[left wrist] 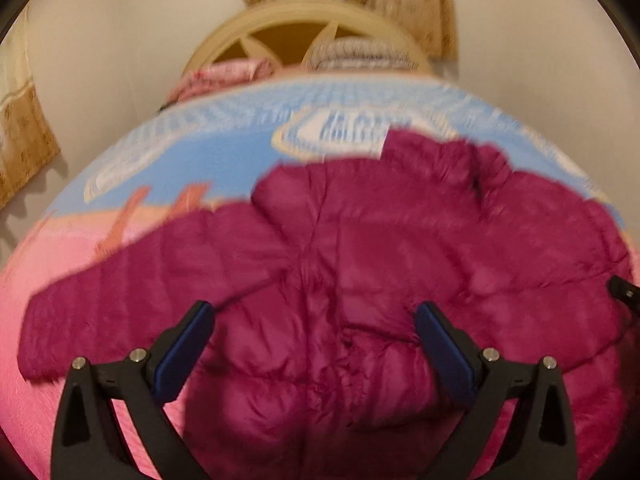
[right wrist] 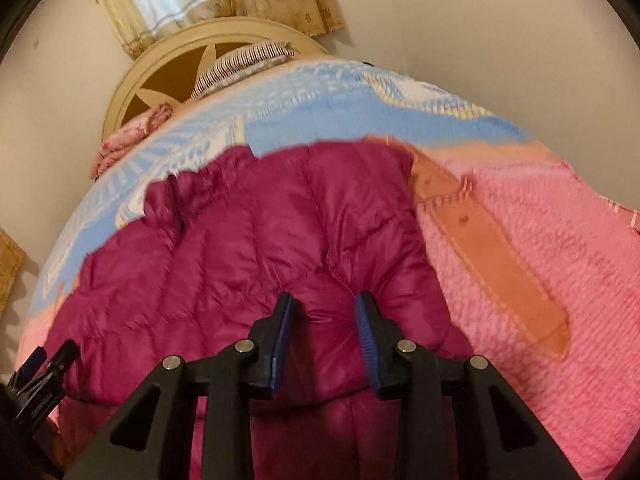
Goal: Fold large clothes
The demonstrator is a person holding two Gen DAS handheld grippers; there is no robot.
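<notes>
I judge the fold barely begun: the magenta puffer jacket (left wrist: 360,280) lies spread on the bed (right wrist: 560,240), over its pink and blue quilt, with one sleeve (left wrist: 120,300) stretched out flat to the side and the body bunched rather than squared (the collar end is too blurred for me to read). Everything is left: sleeves in, body doubled over. My left gripper (left wrist: 314,344) hangs above the jacket's middle, pitched down at it, fingers wide apart and holding nothing. My right gripper (right wrist: 324,328) points down at the jacket's edge nearest the pink quilt, its fingers only partly apart, with a puffy fold bulging between them; I see no pad pressing in, so I call it no grip yet.
</notes>
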